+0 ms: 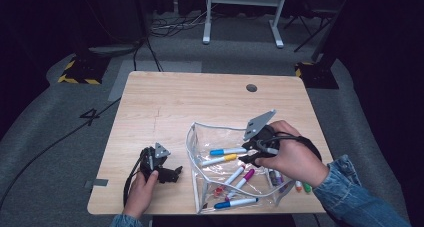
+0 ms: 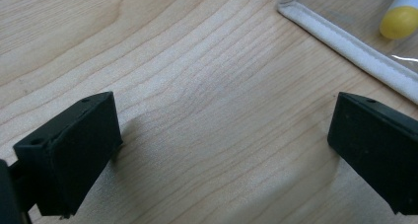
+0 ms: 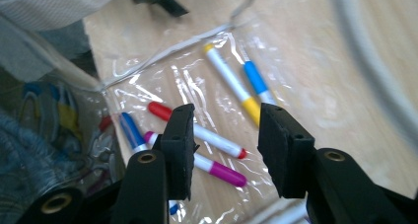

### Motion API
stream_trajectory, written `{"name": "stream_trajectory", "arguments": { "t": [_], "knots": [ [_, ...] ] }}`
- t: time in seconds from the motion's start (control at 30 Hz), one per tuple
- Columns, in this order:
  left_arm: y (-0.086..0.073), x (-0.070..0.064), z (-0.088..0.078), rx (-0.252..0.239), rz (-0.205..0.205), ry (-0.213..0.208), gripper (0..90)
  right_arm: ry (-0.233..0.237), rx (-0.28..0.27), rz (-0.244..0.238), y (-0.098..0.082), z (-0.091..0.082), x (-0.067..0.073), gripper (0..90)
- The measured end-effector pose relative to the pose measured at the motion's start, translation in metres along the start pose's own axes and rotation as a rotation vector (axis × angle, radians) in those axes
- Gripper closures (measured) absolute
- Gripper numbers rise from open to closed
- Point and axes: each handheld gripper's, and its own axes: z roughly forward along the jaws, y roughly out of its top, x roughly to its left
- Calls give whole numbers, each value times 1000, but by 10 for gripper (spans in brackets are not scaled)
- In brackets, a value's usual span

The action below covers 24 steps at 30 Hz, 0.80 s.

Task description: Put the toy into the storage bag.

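Note:
A clear plastic pouch (image 1: 191, 137) with white trim lies on the wooden table (image 1: 165, 102), holding several markers. Among them are a blue-capped marker (image 1: 227, 151), a yellow-capped one (image 1: 220, 159) and a magenta one (image 1: 243, 179). My right gripper (image 1: 248, 154) hovers over the pouch, open, with nothing between its jaws. In the right gripper view the right gripper (image 3: 224, 140) looks down on the yellow marker (image 3: 231, 83), the blue one (image 3: 256, 78) and a red-capped one (image 3: 197, 130). My left gripper (image 1: 172, 173) rests low on the table left of the pouch, open and empty (image 2: 224, 150).
The pouch's white trim (image 2: 355, 51) and a yellow cap (image 2: 400, 21) lie just ahead of the left jaws. A few more markers (image 1: 298, 186) lie near the pouch's right corner by the front edge. A round cable hole (image 1: 251, 88) sits at the table's far side.

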Motion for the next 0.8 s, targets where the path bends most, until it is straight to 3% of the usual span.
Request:
{"name": "stream_trajectory", "arguments": {
  "t": [0.53,0.8],
  "knots": [
    [0,0,0,-1,0,4,0,-157,-85,266,-71,-64,-51,593],
    [0,0,0,-1,0,4,0,-212,-66,404,-118,-74,-76,595]
  ]
}}
